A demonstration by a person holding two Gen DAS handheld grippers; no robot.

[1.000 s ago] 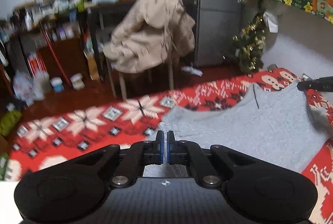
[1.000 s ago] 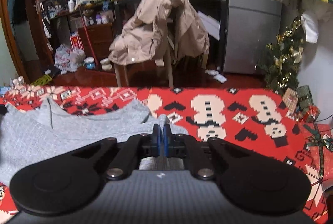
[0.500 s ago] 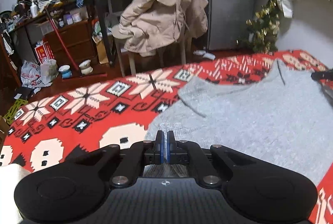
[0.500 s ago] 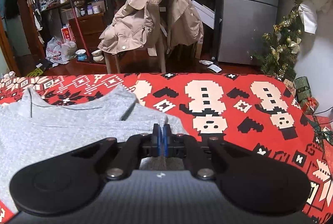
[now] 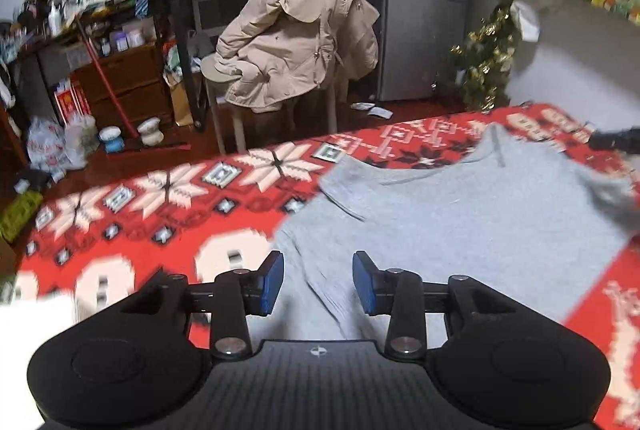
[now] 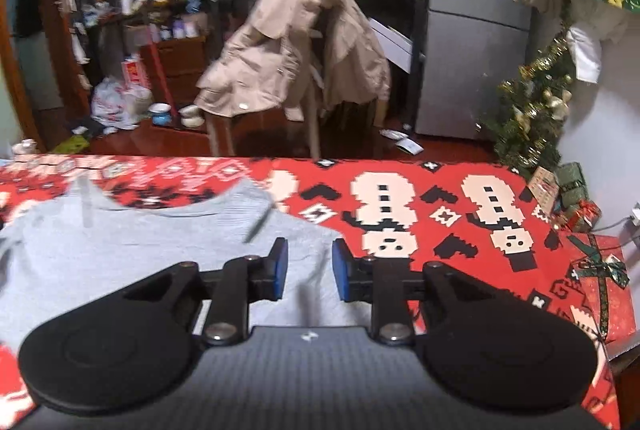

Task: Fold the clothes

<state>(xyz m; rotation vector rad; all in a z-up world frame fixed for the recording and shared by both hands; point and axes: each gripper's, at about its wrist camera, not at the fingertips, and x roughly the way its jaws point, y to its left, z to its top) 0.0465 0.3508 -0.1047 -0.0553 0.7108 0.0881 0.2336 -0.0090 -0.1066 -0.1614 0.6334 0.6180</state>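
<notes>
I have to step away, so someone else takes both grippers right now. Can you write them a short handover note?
Left gripper: jaws have just been opening, gray shirt below the gap, not clamped.
Right gripper: the same, just opened, nothing pinched.
The shirt lies spread on the red patterned blanket, collar at the far side, with some creases near the near hem.
Done: shirt laid out and let go.
Left: all the folding; no fold shows yet.
</notes>
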